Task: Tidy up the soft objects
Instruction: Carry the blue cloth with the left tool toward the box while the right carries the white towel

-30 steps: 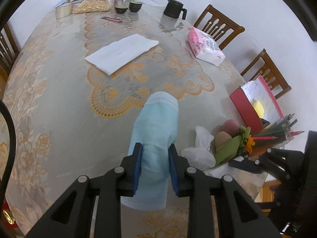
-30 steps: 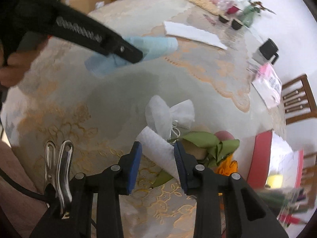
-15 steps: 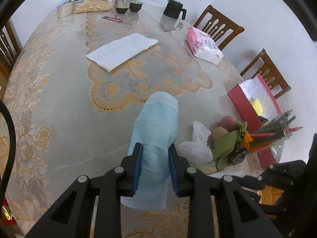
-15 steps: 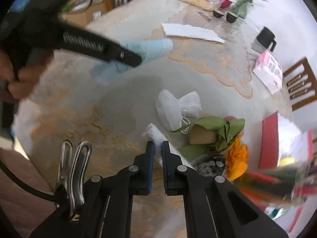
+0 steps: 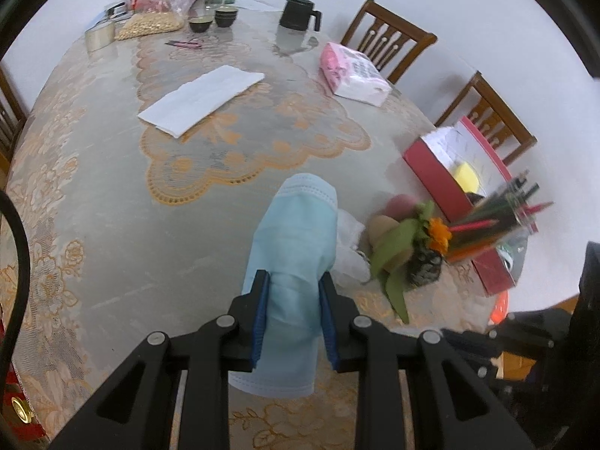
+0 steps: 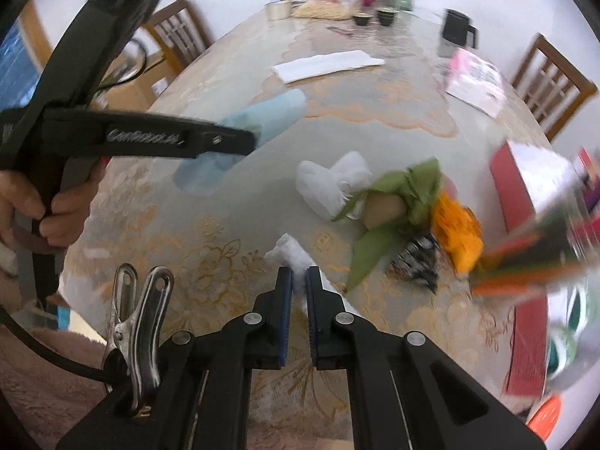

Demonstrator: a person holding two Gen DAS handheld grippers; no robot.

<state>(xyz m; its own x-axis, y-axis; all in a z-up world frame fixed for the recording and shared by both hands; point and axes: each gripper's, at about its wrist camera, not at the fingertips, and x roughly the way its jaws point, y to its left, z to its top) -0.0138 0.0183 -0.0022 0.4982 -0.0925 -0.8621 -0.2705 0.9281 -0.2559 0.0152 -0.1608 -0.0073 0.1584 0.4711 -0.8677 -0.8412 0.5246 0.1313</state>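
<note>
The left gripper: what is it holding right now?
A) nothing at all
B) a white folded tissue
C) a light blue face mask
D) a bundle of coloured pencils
C: in the left wrist view the left gripper is closed on a light blue face mask, which sticks out past its blue pads; the white tissue is in the right gripper instead.

Bare tablecloth (image 5: 112,202) lies open ahead and left of the blue mask (image 5: 296,247), up to the flat white napkin (image 5: 200,99). To its right the way is crowded: a white bag (image 6: 330,183), green leaves (image 6: 393,202), an orange flower (image 6: 457,232) and pencils (image 5: 495,225) cluster together, with the red box (image 5: 442,180) behind them. The pink pack (image 5: 352,75) sits further back, near the chairs (image 5: 390,43).
</note>
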